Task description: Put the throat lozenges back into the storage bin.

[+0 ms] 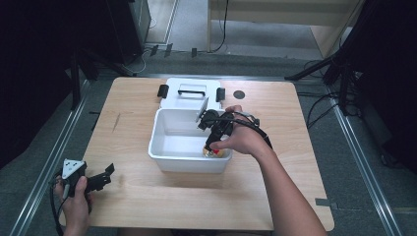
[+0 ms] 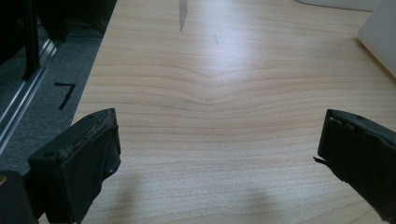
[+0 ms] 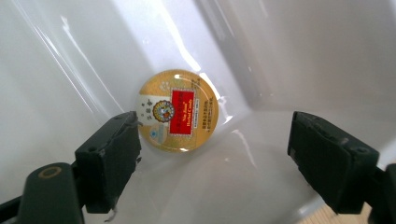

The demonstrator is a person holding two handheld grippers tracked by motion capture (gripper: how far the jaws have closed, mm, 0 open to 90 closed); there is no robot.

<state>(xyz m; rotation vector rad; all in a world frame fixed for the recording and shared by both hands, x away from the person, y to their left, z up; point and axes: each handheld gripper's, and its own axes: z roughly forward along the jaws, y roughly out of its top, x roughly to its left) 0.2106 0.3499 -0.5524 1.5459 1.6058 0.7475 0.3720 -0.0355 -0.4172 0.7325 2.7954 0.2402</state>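
Two handheld grippers work at a light wooden table [image 1: 147,196]. A white plastic bin [image 1: 162,160] sits at the middle of the table, and its white lid [image 1: 189,101], with a black handle and black clips, lies flat just beyond its far wall. The right gripper [image 1: 212,147] reaches down into the bin's near right corner, a hand wrapped around its body. In the right gripper view, its two black jaws are spread apart and pinch nothing. A round gold tin [image 3: 177,110] with a red label lies flat on the bin floor in that corner, close to the left jaw and free of both pads. The left gripper [image 1: 107,175] rests at the near left edge of the table, well apart from the bin, held in the other hand. Its jaws stand wide apart over bare wood, with nothing between them.
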